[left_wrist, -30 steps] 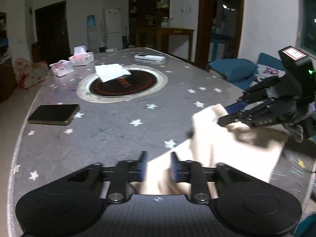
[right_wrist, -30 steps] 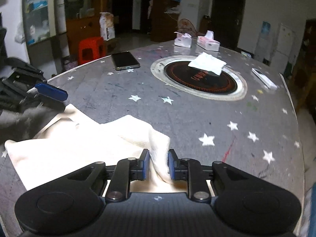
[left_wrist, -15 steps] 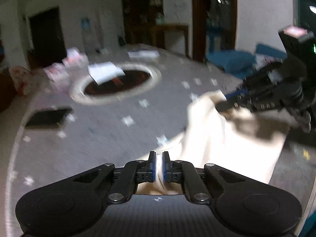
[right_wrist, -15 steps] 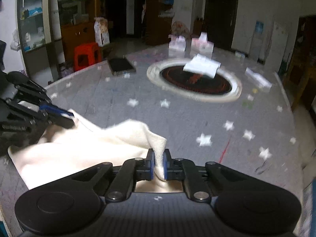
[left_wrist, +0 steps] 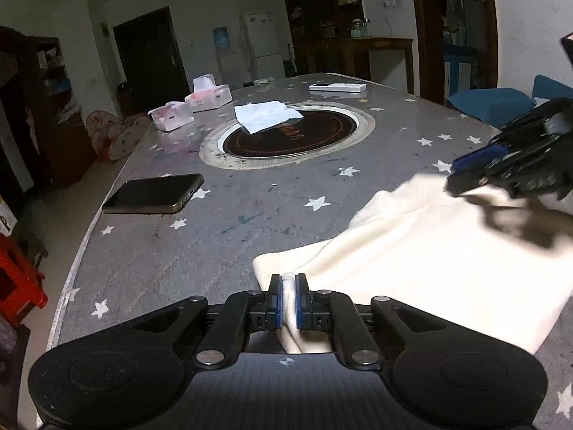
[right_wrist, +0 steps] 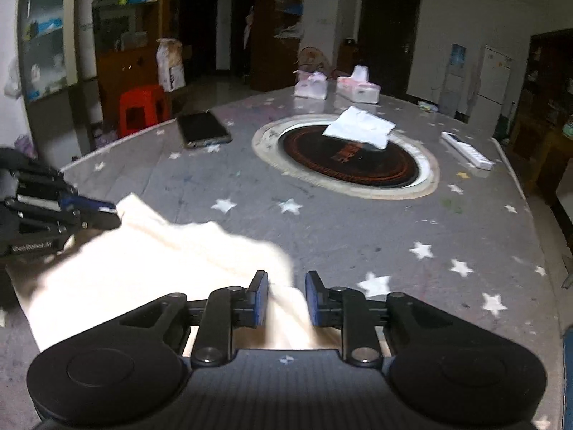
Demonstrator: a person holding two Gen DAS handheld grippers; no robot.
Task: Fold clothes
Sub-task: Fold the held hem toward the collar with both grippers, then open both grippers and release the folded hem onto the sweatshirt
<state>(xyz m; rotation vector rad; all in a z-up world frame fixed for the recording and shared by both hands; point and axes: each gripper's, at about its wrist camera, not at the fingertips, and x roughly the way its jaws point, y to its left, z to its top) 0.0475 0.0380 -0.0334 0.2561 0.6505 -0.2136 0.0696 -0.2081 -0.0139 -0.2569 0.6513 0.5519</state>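
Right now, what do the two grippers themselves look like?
Both match: matte black plastic, a ribbed body with two round discs, linkage arms with silver screws, blue pads on the fingers. The left gripper and right gripper each show a small crosshair mark; white lettering runs along the left one's side.

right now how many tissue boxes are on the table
2, side by side at the far edge of the table, beyond the dark round inset: tissue box nearer the phone side, tissue box just behind it. None looks hidden.
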